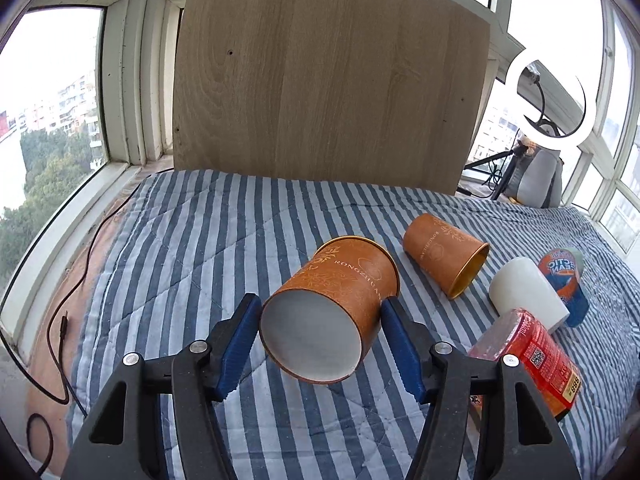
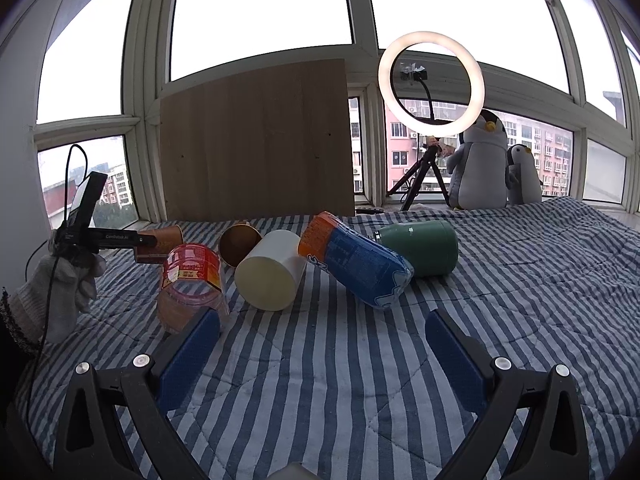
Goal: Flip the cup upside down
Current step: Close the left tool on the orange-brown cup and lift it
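Observation:
My left gripper (image 1: 320, 316) is shut on an orange paper cup (image 1: 336, 300), its blue pads pressing both sides. The cup is tilted, its white base toward the camera and its gold-rimmed mouth pointing away, held above the striped cloth. In the right wrist view the same cup (image 2: 162, 240) shows far left between the left gripper's jaws, held by a gloved hand (image 2: 60, 292). My right gripper (image 2: 320, 340) is open and empty, low over the striped cloth (image 2: 340, 380), in front of the lying containers.
A second orange cup (image 1: 444, 258) lies on its side, also in the right wrist view (image 2: 239, 245). A white cup (image 2: 270, 276), a red-labelled clear jar (image 2: 192, 280), a blue-orange bottle (image 2: 356, 262) and a green jar (image 2: 420, 244) lie nearby. A wooden board (image 1: 328, 80) and ring light (image 2: 432, 84) stand behind.

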`<state>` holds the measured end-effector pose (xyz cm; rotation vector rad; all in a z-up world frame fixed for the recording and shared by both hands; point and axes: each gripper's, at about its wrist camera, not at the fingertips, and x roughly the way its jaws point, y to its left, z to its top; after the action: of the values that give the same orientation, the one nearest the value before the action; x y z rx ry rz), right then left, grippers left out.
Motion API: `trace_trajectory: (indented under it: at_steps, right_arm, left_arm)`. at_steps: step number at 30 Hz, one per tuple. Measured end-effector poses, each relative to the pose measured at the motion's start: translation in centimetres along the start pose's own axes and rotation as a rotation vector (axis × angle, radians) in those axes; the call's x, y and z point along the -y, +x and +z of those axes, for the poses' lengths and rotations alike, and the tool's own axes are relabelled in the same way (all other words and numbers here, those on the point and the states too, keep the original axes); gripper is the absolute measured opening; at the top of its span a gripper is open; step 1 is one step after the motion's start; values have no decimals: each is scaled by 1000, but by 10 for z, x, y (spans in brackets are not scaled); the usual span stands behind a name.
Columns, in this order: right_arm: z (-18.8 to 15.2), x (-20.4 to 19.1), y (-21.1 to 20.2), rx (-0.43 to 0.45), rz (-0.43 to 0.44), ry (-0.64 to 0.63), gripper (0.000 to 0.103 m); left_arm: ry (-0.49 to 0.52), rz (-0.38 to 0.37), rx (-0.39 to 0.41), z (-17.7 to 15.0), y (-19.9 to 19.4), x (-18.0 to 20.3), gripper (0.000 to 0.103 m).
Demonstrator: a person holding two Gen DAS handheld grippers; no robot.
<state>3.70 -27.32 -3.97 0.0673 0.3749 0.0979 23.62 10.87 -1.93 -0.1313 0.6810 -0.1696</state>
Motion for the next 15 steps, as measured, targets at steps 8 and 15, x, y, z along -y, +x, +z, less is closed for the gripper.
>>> trace_trajectory:
  at_steps: [8,15]
  right_arm:
    - [-5,-2,-7,7,30,12,102]
    - [-9,1,-20,28,19,2,102]
  left_arm:
    - [7,-22,70,-30,-76,6,65]
    - [60,-128,164,-37,-137,60,65]
